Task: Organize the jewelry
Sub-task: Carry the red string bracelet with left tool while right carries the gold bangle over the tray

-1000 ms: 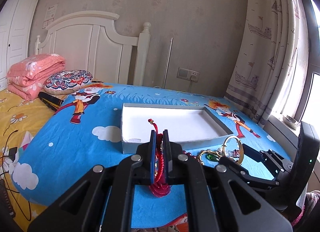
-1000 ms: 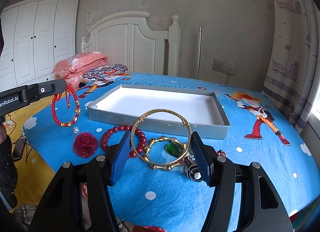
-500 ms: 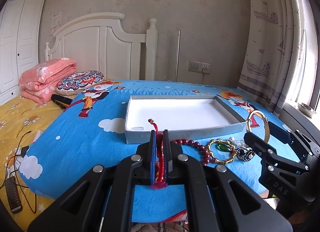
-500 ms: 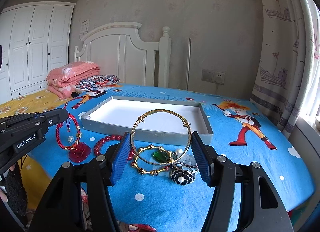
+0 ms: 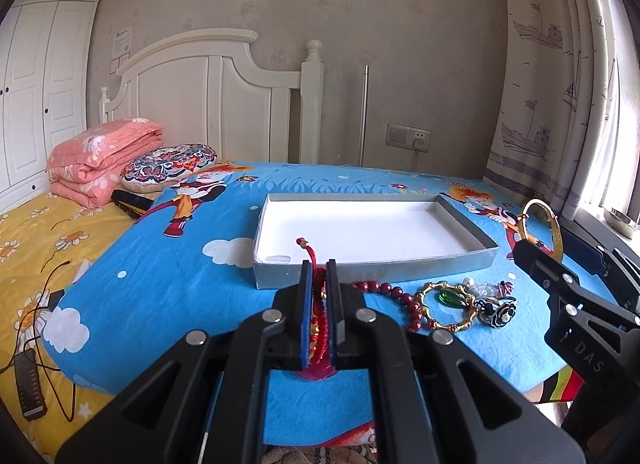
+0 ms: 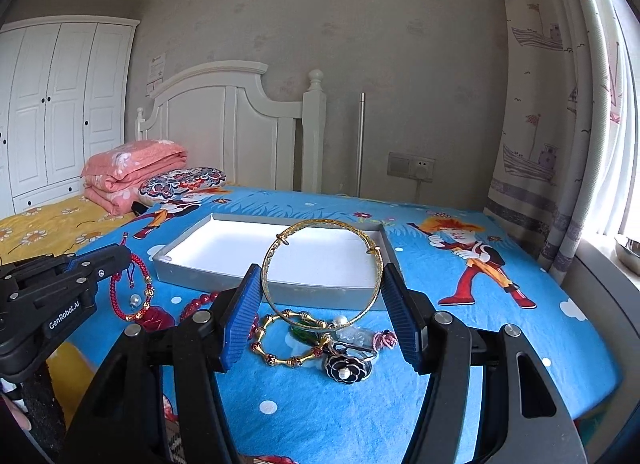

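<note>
Right wrist view: the bangle [image 6: 322, 271] stands upright, gripped across its width by the right fingers [image 6: 240, 316], with the tray [image 6: 256, 276] just ahead—the left gripper [image 5: 319, 296] clenches a red bracelet [image 6: 130, 292] beside it.

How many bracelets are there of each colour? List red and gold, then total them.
Red: 2, the cord bracelet and the bead bracelet
Gold: 2, the plain bangle and the bamboo-link bracelet
Total: 4
</note>
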`<state>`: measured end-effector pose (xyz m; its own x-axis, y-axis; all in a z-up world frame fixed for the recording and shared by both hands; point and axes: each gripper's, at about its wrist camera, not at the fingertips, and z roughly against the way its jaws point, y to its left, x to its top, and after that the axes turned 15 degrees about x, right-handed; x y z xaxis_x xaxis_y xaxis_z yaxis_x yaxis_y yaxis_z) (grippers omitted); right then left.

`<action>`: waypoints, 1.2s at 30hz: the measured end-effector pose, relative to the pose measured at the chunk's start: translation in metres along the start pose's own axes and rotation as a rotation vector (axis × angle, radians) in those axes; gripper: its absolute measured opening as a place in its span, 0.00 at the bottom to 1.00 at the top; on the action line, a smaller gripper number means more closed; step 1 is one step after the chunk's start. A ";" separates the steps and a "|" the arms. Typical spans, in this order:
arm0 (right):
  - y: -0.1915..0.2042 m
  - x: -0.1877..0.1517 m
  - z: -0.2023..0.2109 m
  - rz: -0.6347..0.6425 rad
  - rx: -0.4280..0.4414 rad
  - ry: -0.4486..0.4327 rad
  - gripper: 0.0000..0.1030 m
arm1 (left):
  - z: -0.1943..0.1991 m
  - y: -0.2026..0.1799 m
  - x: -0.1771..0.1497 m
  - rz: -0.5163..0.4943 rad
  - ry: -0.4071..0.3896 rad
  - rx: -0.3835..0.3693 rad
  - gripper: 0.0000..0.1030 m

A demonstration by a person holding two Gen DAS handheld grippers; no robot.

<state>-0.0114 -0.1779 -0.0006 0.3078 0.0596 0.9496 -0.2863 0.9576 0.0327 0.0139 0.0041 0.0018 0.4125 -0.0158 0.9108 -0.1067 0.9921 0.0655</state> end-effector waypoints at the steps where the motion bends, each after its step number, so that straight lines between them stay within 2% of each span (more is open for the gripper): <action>1: 0.000 0.001 0.000 -0.001 -0.001 0.000 0.57 | 0.000 0.000 0.000 -0.002 -0.001 0.000 0.06; 12: -0.006 0.010 -0.015 0.003 -0.012 0.018 0.57 | -0.005 -0.011 0.007 -0.022 -0.032 0.015 0.06; 18: -0.011 0.023 -0.033 0.020 -0.025 0.021 0.57 | -0.021 -0.019 0.024 -0.021 -0.050 0.026 0.06; 27: -0.030 0.052 -0.092 0.030 -0.021 0.056 0.57 | -0.091 -0.033 0.068 -0.011 0.024 0.054 0.06; 36: -0.057 0.072 -0.167 -0.041 -0.042 0.174 0.57 | -0.163 -0.048 0.102 -0.059 0.090 0.087 0.06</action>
<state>0.1782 -0.1809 0.0142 0.4718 0.0642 0.8793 -0.2329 0.9710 0.0541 0.2082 -0.0248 0.0255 0.4994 -0.0586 0.8644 -0.1563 0.9753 0.1564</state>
